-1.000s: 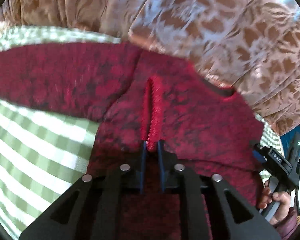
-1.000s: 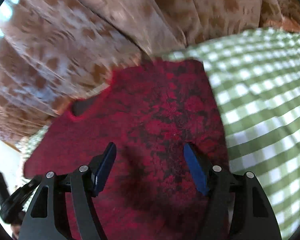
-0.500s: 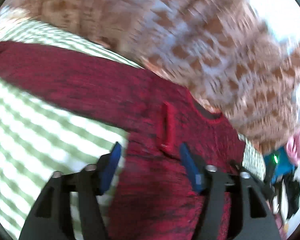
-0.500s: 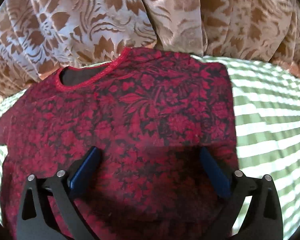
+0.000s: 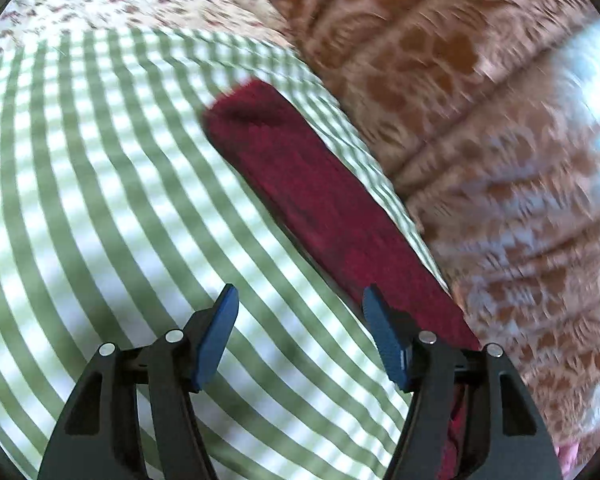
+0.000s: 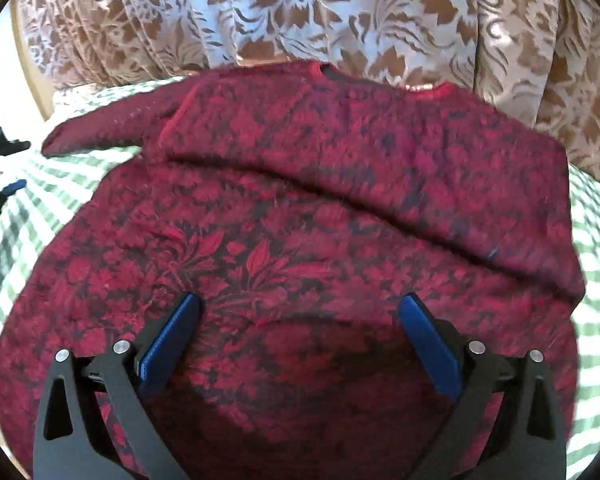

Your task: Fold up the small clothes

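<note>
A red sweater [image 6: 300, 208] with a dark floral pattern lies flat on a green-and-white striped sheet [image 5: 100, 200], neckline towards the curtain. A raised fold runs slantwise across its chest. One sleeve [image 5: 320, 200] stretches out over the sheet. My left gripper [image 5: 300, 294] hovers beside that sleeve, its jaws closing with only the sheet between them; the sleeve's edge passes by the right finger [image 5: 384, 332]. My right gripper [image 6: 300, 300] stands open above the sweater's lower body, holding nothing.
A brown-and-white floral curtain [image 6: 300, 12] hangs right behind the sweater. Flower-print bedding [image 5: 120, 4] lies beyond the striped sheet. The left gripper's black frame [image 6: 0, 160] shows at the left edge of the right wrist view.
My left gripper let go of the pinched ridge of sweater, opened, and swung left off the body to the outstretched sleeve. My right gripper opened wider and drew back over the sweater.
</note>
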`<state>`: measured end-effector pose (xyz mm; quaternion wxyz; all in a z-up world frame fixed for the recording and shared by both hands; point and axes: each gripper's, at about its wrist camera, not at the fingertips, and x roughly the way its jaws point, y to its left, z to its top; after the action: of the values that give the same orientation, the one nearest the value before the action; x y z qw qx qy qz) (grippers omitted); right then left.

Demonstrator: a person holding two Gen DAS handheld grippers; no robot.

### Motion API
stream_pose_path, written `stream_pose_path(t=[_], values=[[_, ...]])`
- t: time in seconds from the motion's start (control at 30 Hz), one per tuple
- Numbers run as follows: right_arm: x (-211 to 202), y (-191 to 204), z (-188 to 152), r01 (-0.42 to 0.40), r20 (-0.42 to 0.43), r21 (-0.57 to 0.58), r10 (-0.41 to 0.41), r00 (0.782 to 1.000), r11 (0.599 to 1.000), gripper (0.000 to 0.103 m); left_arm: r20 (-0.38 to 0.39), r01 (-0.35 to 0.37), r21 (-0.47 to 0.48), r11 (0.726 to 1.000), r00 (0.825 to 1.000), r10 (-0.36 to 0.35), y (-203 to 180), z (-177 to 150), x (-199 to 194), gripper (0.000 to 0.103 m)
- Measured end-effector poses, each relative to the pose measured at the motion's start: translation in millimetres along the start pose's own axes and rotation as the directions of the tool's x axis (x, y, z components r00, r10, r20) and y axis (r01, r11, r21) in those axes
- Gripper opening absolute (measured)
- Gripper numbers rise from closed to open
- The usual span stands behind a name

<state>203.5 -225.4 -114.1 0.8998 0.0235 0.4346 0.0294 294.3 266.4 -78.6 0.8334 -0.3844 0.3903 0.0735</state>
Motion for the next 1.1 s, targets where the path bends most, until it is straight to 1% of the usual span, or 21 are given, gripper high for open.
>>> stream_pose_path(t=[0.03,0.13,0.2,0.27,0.33,0.4,0.5,0.57,0.63,0.67,0.7,0.73,0.77,0.8,0.83,0.9,0.93,0.97,1.0,1.07,1.1], values=[[0,-1,-2,0.002,0.009,0.01,-0.002,1.0,1.0,0.1,-0.001,-0.012,-0.01,1.0,1.0,0.012,4,7,2,0.064],[3,-11,-5,-0.04,-0.004,0.072,0.041,0.999,0.997,0.1,0.015,-0.045,-0.034,0.998,0.999,0.045,12,26,11,0.064],[4,-13,-4,-0.042,-0.008,0.074,0.043,0.999,0.996,0.1,0.014,-0.025,-0.05,0.998,1.0,0.025,13,36,19,0.063],[5,-12,-4,-0.037,-0.009,0.068,0.037,0.999,0.997,0.1,0.003,-0.017,-0.078,0.997,1.0,0.017,14,46,33,0.057],[5,-11,-6,-0.033,0.009,0.063,0.032,0.999,0.997,0.1,-0.006,-0.012,-0.104,0.994,1.0,0.011,15,55,47,0.047],[2,-10,-7,-0.029,0.009,0.062,0.029,1.0,0.998,0.1,-0.02,-0.014,-0.123,0.992,1.0,0.012,18,59,56,0.043],[5,-9,-4,-0.026,0.009,0.058,0.025,1.0,0.998,0.1,-0.039,-0.031,-0.153,0.988,0.999,0.025,21,63,73,0.043],[5,-9,-4,-0.025,0.009,0.058,0.025,1.0,0.998,0.1,-0.03,-0.041,-0.147,0.988,0.999,0.037,19,64,78,0.042],[6,-8,-4,-0.018,0.008,0.056,0.018,1.0,0.998,0.1,-0.029,-0.053,-0.103,0.993,0.998,0.051,9,67,82,0.015],[6,-7,-3,-0.011,0.007,0.052,0.011,1.0,0.999,0.1,-0.027,-0.053,-0.085,0.995,0.998,0.051,4,69,82,0.013],[7,-7,-3,-0.007,-0.003,0.055,0.007,1.0,0.998,0.1,-0.002,-0.054,-0.056,0.997,0.999,0.054,-7,68,76,0.011],[7,-8,-3,-0.01,-0.003,0.057,0.01,1.0,0.998,0.1,0.007,-0.033,-0.039,0.999,0.999,0.033,-14,67,71,0.011],[6,-8,-3,-0.011,-0.003,0.058,0.011,1.0,0.998,0.1,0.009,0.0,-0.036,0.999,1.0,0.0,-22,67,65,0.011],[6,-8,-3,-0.013,-0.004,0.059,0.013,1.0,0.998,0.1,0.009,0.051,-0.037,0.998,0.999,-0.051,-31,65,58,0.01],[6,-7,-4,-0.012,-0.003,0.059,0.012,1.0,0.998,0.1,0.017,0.114,-0.011,0.993,0.993,-0.113,-46,61,45,0.01],[6,-8,-4,-0.013,-0.004,0.06,0.013,1.0,0.998,0.1,0.033,0.163,0.091,0.982,0.985,-0.167,-78,50,26,0.01],[6,-7,-4,-0.013,-0.004,0.06,0.013,1.0,0.998,0.1,0.035,0.177,0.172,0.969,0.982,-0.185,-101,39,15,0.01],[6,-7,-4,-0.013,-0.004,0.06,0.014,1.0,0.998,0.1,0.028,0.197,0.245,0.949,0.977,-0.21,-123,25,6,0.01],[6,-7,-4,-0.014,-0.004,0.061,0.014,1.0,0.998,0.1,0.015,0.217,0.28,0.935,0.973,-0.231,-136,16,1,0.011],[6,-7,-4,-0.016,-0.004,0.062,0.016,1.0,0.998,0.1,-0.034,0.268,0.383,0.884,0.961,-0.276,-175,-19,-9,0.011],[6,-7,-3,-0.018,-0.003,0.064,0.018,1.0,0.998,0.1,-0.051,0.279,0.414,0.866,0.957,-0.284,-187,-32,-11,0.011]])
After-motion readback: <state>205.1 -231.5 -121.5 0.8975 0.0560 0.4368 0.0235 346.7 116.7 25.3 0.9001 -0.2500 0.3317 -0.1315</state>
